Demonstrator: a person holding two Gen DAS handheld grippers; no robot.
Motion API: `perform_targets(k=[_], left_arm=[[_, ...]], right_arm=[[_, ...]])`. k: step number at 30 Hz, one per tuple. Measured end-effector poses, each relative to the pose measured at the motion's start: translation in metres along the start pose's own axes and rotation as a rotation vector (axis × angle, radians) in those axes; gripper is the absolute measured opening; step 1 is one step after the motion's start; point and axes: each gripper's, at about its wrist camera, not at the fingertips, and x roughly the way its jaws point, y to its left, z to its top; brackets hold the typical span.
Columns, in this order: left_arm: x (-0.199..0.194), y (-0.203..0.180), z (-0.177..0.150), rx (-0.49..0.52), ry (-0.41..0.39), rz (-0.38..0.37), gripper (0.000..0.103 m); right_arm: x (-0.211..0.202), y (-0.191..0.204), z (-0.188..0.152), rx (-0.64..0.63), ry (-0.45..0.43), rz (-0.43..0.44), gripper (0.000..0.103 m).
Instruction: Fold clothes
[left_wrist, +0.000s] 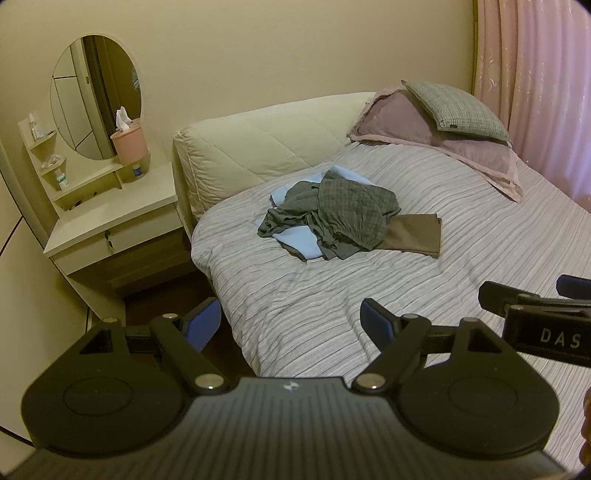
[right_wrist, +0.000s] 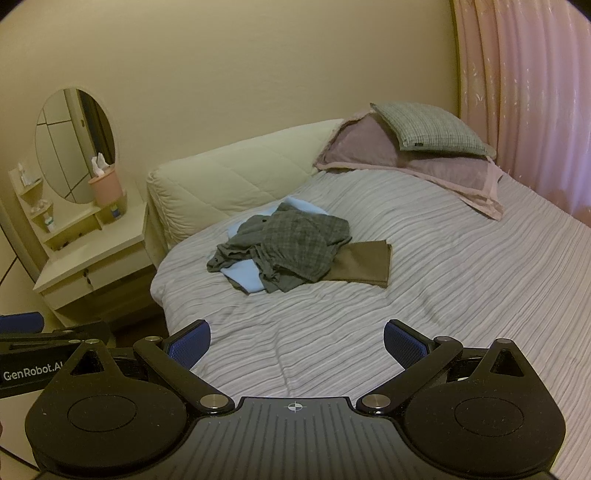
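While nothing is folded yet, the setup reads clearly: task is at the start, by my judgement.

Wide bed with grey-and-lilac striped cover fills most of both views, cream padded headboard at its far left end. Pink curtain hangs far right. White dressing table with oval mirror stands left of the bed, pink tissue bin on its shelf. Mauve pillow lies at the far right of the bed, grey checked cushion on top of it.

Clothes sit in one crumpled heap mid-bed, toward the far left: grey checked garment on top, light blue garment under it, flat brown garment sticking out to the right, partly covered. The brown one looks flat already; can't tell if it counts as folded.

Left gripper hovers over the near edge of the bed, fingers spread wide, holding nothing. Right gripper sits beside it, fingers likewise wide apart and empty. Both well apart from the heap.

Left to do: everything. Pull one garment free, spread it on the bare cover nearer the grippers, fold, repeat for the rest.
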Motion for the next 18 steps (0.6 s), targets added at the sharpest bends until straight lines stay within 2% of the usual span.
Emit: perform_targets(k=[18], left_arm=[[-0.0086,-0.0047,0.0000,0.004,0.002,0.003,0.080]], right_arm=[[-0.0102,-0.0026,-0.0066,0.013,-0.007,0.009,0.102]])
